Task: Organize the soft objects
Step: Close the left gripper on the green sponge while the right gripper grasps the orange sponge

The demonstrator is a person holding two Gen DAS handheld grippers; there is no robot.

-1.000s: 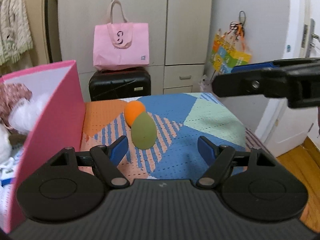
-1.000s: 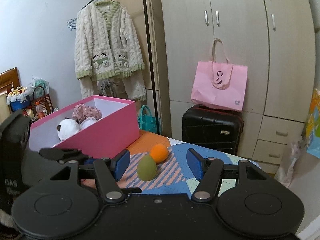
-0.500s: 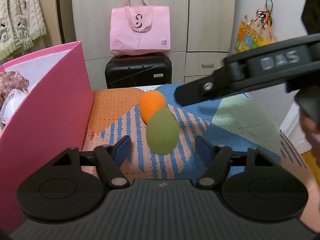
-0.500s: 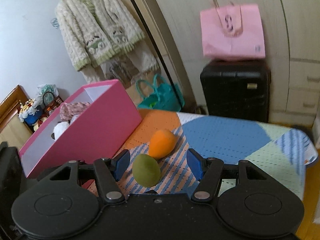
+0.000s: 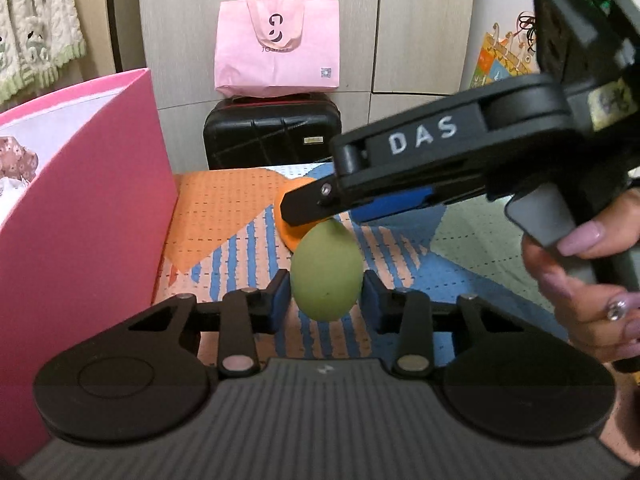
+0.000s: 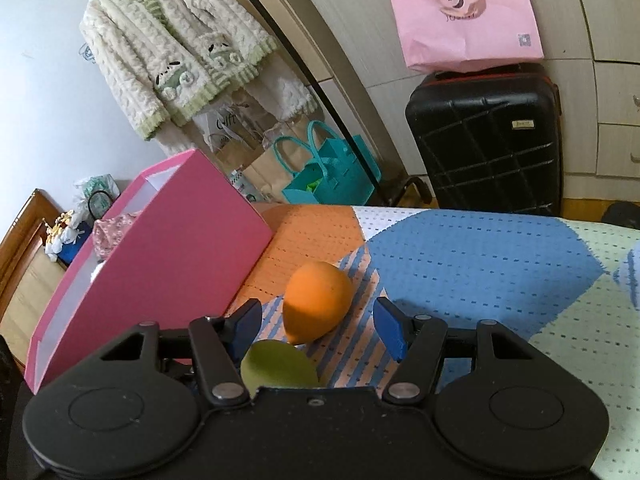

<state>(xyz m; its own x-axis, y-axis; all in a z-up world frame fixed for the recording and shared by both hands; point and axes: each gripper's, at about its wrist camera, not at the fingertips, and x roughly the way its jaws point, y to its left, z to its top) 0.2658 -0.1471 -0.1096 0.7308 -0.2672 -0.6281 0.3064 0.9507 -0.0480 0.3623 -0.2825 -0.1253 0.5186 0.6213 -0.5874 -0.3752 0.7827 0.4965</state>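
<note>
A green egg-shaped sponge [image 5: 325, 280] stands on the patchwork cloth [image 5: 224, 216]. It sits between the blue pads of my left gripper [image 5: 325, 292], whose jaws are closing and meet its sides. Just behind it lies an orange sponge [image 6: 318, 304], half hidden in the left wrist view by my right gripper [image 5: 320, 208]. In the right wrist view my right gripper [image 6: 318, 324] is open, its pads [image 6: 390, 328] standing clear on either side of the orange sponge. The green sponge [image 6: 280, 368] shows low under the right gripper. A pink box [image 5: 100, 200] holding soft toys [image 5: 16, 160] stands at the left.
A person's hand [image 5: 580, 272] holds the right gripper's handle. Beyond the cloth's far edge are a black suitcase [image 6: 484, 140] with a pink tote bag [image 6: 464, 20] on it, a teal bag [image 6: 332, 176] and a hanging cardigan [image 6: 172, 52]. The pink box [image 6: 180, 260] walls off the left side.
My left gripper moved forward to the green sponge and its jaws narrowed onto it. My right gripper swung in from the right and came down over the orange sponge, staying open.
</note>
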